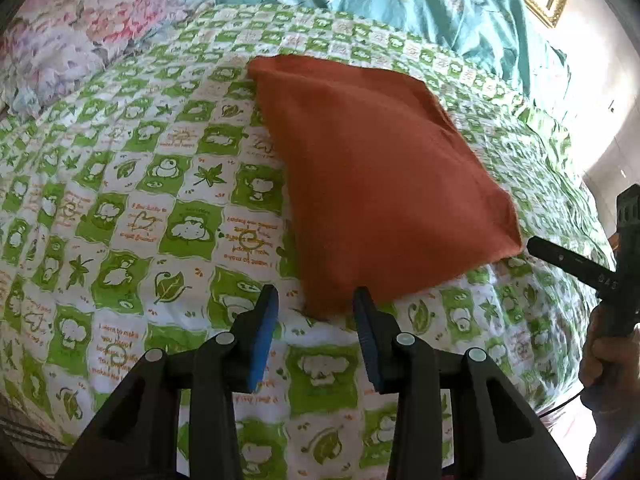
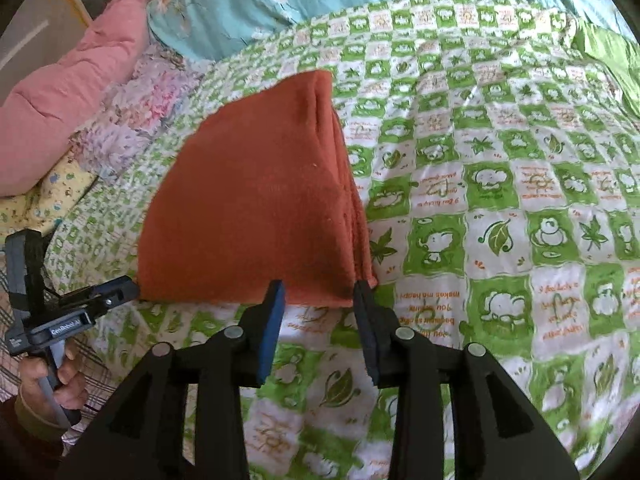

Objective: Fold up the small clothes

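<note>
Folded cloth [image 1: 384, 184] lay on bed [image 1: 160, 184], looked soft, light, limp. Both grippers' jaws stood wide, empty. Best hold: near corners.

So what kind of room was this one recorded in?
Most likely a bedroom, with the work done on a bed. The folded orange cloth lies on a green-and-white patterned bedspread, with a teal floral duvet bunched behind it and a pink pillow at the side.
</note>
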The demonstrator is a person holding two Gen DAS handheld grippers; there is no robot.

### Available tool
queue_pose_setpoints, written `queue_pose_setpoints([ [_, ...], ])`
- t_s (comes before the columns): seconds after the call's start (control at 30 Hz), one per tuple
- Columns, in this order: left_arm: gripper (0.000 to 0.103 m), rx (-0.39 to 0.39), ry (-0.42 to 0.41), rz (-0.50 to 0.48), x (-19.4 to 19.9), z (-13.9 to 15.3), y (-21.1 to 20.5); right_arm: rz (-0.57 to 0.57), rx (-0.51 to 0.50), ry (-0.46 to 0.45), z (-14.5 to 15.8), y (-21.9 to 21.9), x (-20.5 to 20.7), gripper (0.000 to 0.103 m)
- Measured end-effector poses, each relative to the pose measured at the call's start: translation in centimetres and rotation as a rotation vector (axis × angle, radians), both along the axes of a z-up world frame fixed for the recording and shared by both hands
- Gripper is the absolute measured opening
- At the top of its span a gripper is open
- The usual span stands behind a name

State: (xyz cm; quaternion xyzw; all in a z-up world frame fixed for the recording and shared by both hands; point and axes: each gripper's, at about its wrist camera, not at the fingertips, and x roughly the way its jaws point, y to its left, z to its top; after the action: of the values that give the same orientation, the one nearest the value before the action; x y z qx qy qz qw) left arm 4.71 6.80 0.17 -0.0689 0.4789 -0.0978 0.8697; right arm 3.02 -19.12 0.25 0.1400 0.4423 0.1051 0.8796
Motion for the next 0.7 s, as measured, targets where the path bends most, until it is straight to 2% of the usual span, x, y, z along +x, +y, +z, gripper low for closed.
queue_pose_setpoints([
  [0.1,0.049,0.01,-0.011,0.008,-0.8,0.3,-0.2,0.002,-0.001,-0.027,0.8,0.5,-0.8,0.049],
  [0.23,0.061,0.036,-0.017,0.022,-2.1,0.3,-0.4,0.015,-0.014,-0.041,1.1,1.2,-1.9,0.054],
  [0.47,0.068,0.06,-0.004,0.024,-3.5,-0.2,-0.2,0.029,-0.054,-0.044,0.9,2.2,-3.9,0.056],
  [0.57,0.072,0.088,-0.018,0.024,-4.0,-0.1,-0.4,0.04,-0.072,-0.05,1.0,2.6,-4.7,0.062],
  [0.7,0.075,0.076,-0.017,0.028,-3.5,0.1,-0.1,0.05,-0.084,-0.062,1.4,2.8,-4.8,0.064],
])
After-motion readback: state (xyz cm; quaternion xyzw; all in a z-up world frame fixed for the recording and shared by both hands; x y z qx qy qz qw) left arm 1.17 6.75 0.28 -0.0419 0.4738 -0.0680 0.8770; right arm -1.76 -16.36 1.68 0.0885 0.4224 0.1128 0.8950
